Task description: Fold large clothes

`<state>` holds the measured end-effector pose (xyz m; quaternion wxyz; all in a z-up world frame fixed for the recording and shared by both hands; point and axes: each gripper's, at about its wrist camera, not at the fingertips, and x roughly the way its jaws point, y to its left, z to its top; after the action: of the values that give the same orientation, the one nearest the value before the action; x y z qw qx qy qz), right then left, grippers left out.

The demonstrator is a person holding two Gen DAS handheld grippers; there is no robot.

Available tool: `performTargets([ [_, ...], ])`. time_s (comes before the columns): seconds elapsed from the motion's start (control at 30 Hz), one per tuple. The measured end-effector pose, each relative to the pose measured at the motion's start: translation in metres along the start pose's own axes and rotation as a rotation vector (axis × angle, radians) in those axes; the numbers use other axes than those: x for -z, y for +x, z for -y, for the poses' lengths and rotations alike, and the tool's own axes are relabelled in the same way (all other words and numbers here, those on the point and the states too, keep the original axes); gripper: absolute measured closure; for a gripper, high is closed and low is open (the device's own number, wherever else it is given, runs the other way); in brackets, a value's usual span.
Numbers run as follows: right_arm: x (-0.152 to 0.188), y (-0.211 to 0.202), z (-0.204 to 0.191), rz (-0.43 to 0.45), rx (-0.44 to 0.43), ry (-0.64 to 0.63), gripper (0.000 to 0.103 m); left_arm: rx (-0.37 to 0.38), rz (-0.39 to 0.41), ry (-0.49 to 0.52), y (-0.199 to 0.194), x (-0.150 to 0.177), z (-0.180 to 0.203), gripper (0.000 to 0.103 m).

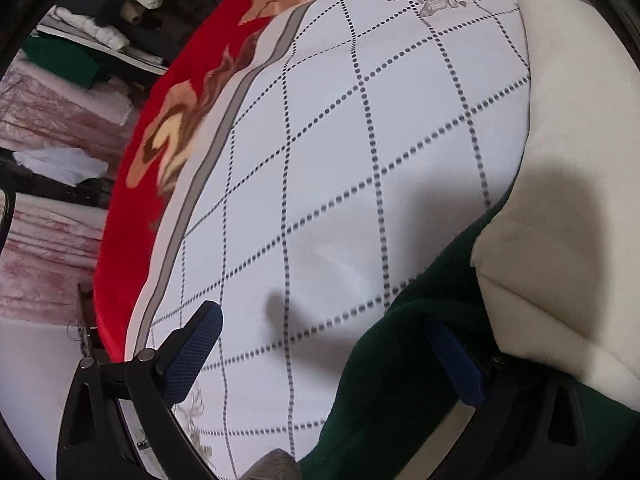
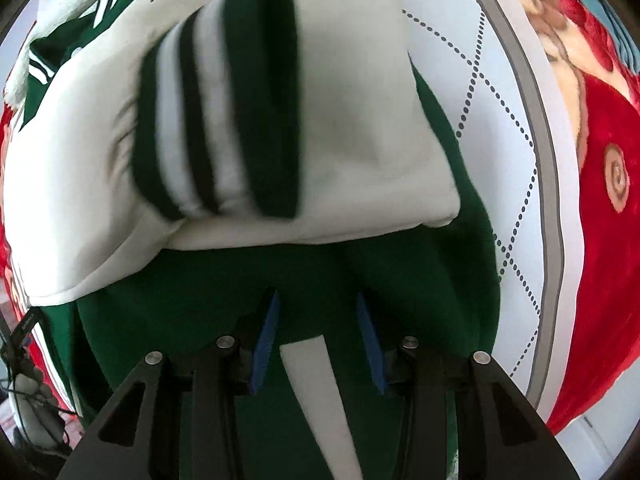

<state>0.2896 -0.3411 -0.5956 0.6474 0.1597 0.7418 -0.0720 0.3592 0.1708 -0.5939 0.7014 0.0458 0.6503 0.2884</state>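
Observation:
A green and cream varsity jacket (image 2: 352, 128) lies on a white sheet with a dotted diamond grid (image 1: 340, 140). Its cream sleeve is folded across the green body, with the green, white and black striped cuff (image 2: 220, 120) on top. My right gripper (image 2: 317, 296) points straight down over the green hem; its blue pads stand apart and press on nothing. My left gripper (image 1: 322, 316) is wide open over bare sheet. Its right finger (image 1: 456, 364) lies at the edge of the jacket's green fabric (image 1: 400, 380), beside a cream part (image 1: 560, 160).
A red blanket with a floral print (image 1: 132, 200) borders the sheet on the left and shows again as the red blanket (image 2: 592, 240) on the right. Beyond the bed's edge, stacked clothes (image 1: 120, 8) and pink fabric (image 1: 48, 120) fill shelves. A cable and black tag (image 2: 24, 332) hang at the lower left.

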Motion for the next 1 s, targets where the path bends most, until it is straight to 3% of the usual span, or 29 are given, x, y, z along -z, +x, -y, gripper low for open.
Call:
performTargets([
  [0.13, -0.001, -0.013, 0.004, -0.014, -0.018, 0.007, 0.062, -0.041, 0.035, 0.075, -0.019, 0.001, 0.004, 0.0],
  [0.2, 0.005, -0.032, 0.003, 0.02, -0.05, 0.021, 0.062, -0.083, 0.106, 0.135, -0.043, 0.008, 0.008, 0.0],
  [0.37, 0.021, -0.073, 0.026, 0.137, 0.009, 0.117, 0.06, -0.035, 0.252, 0.272, -0.103, 0.043, 0.038, 0.0],
  [0.5, 0.014, -0.066, 0.059, 0.13, 0.02, 0.223, 0.06, -0.007, 0.311, 0.363, -0.116, 0.058, 0.076, 0.0],
  [0.6, 0.002, -0.048, 0.055, 0.144, -0.015, 0.211, 0.066, -0.029, 0.297, 0.422, -0.092, 0.06, 0.107, 0.0],
  [0.67, -0.011, -0.035, 0.05, 0.136, 0.03, 0.167, 0.077, -0.046, 0.249, 0.453, -0.07, 0.059, 0.12, 0.0],
  [0.7, -0.015, -0.029, 0.053, 0.128, 0.041, 0.175, 0.077, -0.036, 0.24, 0.448, -0.065, 0.056, 0.121, 0.0],
  [0.8, -0.025, -0.028, 0.068, 0.102, 0.003, 0.265, 0.078, -0.021, 0.247, 0.427, -0.073, 0.051, 0.117, 0.0],
  [0.9, -0.019, -0.052, 0.062, 0.096, 0.055, 0.205, 0.075, 0.016, 0.261, 0.404, -0.096, 0.054, 0.106, 0.0],
  [1.0, -0.006, -0.075, 0.038, 0.088, 0.02, 0.162, 0.07, 0.079, 0.275, 0.384, -0.128, 0.067, 0.095, 0.0],
])
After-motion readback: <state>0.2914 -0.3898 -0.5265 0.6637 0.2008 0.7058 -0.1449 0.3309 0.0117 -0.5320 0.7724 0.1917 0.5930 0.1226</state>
